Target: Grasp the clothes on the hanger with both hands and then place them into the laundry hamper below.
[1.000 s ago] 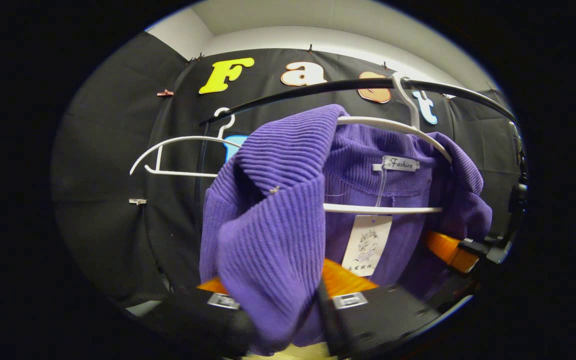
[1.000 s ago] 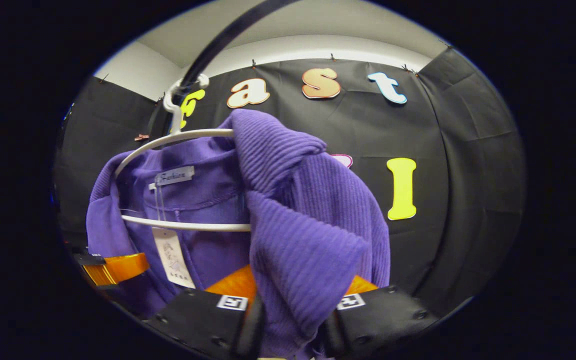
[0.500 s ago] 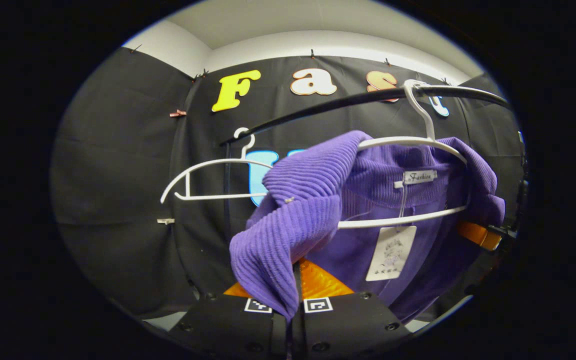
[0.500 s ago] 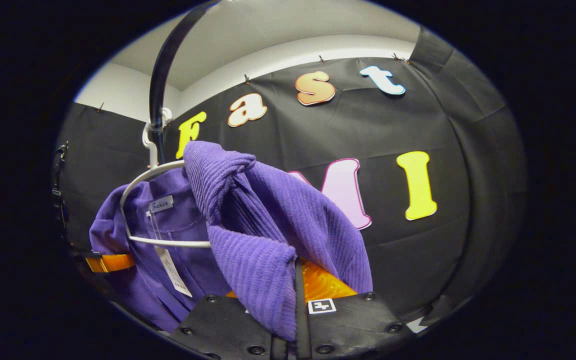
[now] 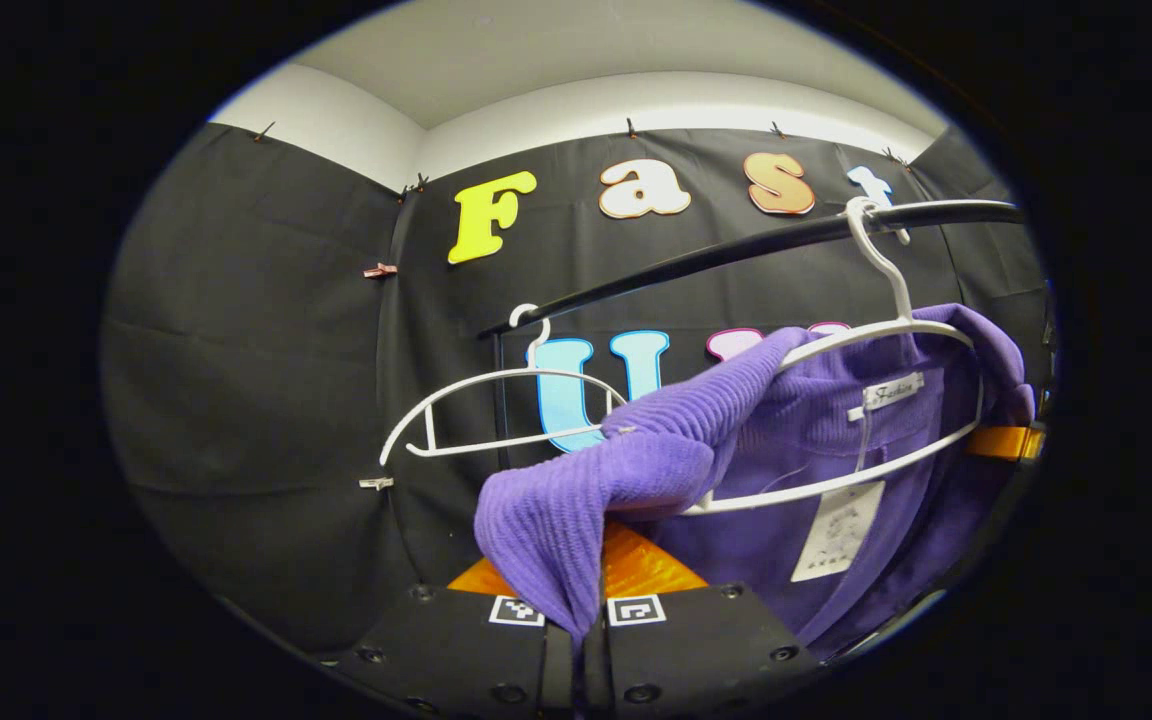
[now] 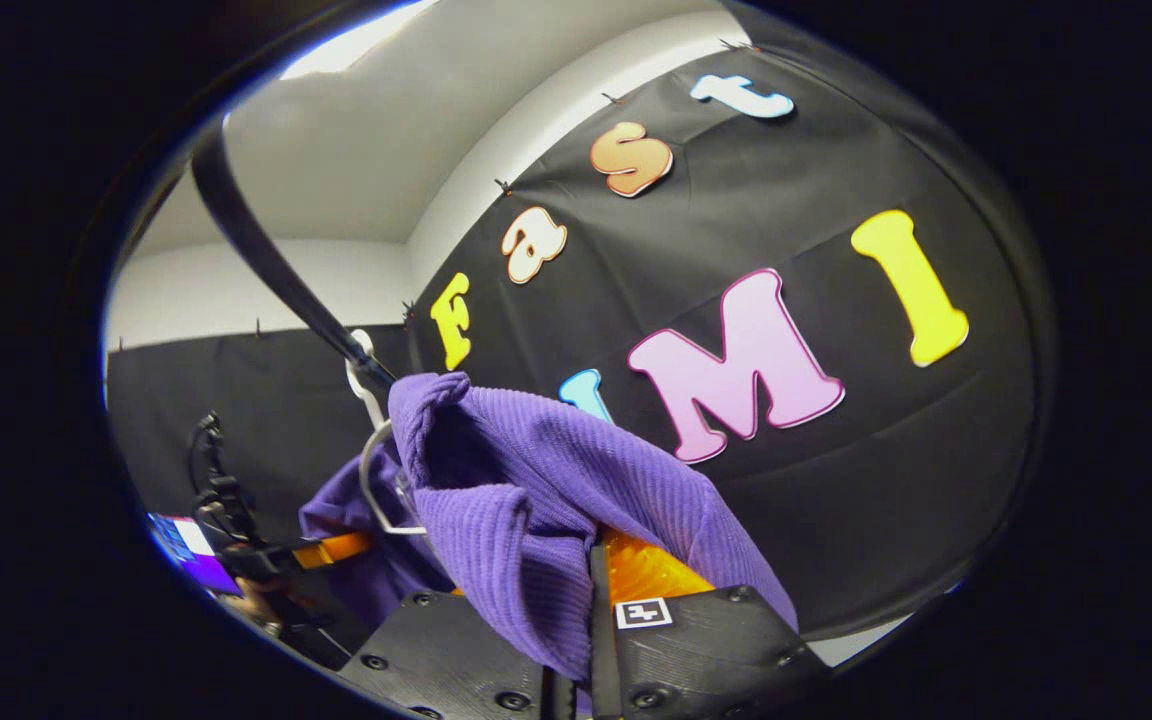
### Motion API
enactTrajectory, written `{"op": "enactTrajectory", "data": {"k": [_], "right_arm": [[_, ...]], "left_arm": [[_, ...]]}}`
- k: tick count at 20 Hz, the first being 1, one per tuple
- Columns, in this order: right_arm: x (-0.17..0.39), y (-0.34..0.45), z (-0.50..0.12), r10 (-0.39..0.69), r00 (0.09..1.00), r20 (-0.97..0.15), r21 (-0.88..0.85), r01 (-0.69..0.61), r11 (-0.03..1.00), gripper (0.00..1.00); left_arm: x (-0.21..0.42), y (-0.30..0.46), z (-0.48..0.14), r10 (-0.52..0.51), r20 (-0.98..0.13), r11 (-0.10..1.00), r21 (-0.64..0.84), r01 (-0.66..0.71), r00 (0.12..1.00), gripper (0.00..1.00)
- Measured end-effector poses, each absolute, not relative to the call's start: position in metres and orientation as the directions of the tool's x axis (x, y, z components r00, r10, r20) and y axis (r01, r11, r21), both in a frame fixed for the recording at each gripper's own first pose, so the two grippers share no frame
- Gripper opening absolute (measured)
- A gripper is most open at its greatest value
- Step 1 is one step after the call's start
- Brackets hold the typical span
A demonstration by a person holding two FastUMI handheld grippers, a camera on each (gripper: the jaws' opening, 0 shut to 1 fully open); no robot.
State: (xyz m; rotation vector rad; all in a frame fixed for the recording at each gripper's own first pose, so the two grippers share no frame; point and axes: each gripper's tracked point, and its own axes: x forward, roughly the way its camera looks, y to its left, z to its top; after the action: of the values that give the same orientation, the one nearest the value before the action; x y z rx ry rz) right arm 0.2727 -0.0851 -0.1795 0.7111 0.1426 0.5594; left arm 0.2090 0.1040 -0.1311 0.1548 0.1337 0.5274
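Purple sweater (image 5: 816,440) is hung on white hanger (image 5: 896,330) at rail's (image 5: 736,250) end; left gripper (image 5: 576,625) and right gripper (image 6: 591,630) are each clenched on a shoulder fold. Shoulders should be peeled off hanger evenly, then lowered to hamper

Beneath the black rail (image 5: 736,245), the way is barred by the white hanger (image 5: 881,335) hooked over it and draped with the purple ribbed top (image 5: 636,470). A second, bare white hanger (image 5: 496,410) is hung farther along the rail; open room is left beyond it.
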Motion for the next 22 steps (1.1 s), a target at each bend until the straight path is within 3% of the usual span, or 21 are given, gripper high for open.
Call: {"op": "enactTrajectory", "data": {"k": [6, 10, 12, 15, 22], "right_arm": [[0.246, -0.069, -0.169, 0.661, 0.743, 0.103, 0.655, -0.551, 0.518, 0.14], [0.242, -0.058, -0.149, 0.677, 0.714, 0.178, 0.662, -0.596, 0.454, 0.14], [0.241, -0.049, -0.124, 0.684, 0.68, 0.265, 0.68, -0.634, 0.368, 0.14], [0.255, -0.058, -0.092, 0.634, 0.677, 0.374, 0.688, -0.661, 0.3, 0.14], [0.299, -0.076, -0.073, 0.521, 0.735, 0.434, 0.755, -0.612, 0.235, 0.14]], "left_arm": [[0.215, 0.126, -0.085, 0.533, 0.015, 0.83, 0.185, -0.527, 0.846, 0.08], [0.228, 0.146, -0.065, 0.534, 0.052, 0.823, 0.198, -0.533, 0.844, 0.08], [0.235, 0.155, -0.065, 0.532, 0.048, 0.824, 0.2, -0.53, 0.845, 0.09], [0.243, 0.168, -0.083, 0.528, -0.002, 0.834, 0.192, -0.518, 0.849, 0.08], [0.248, 0.17, -0.147, 0.49, -0.126, 0.869, 0.156, -0.47, 0.863, 0.09]]}}
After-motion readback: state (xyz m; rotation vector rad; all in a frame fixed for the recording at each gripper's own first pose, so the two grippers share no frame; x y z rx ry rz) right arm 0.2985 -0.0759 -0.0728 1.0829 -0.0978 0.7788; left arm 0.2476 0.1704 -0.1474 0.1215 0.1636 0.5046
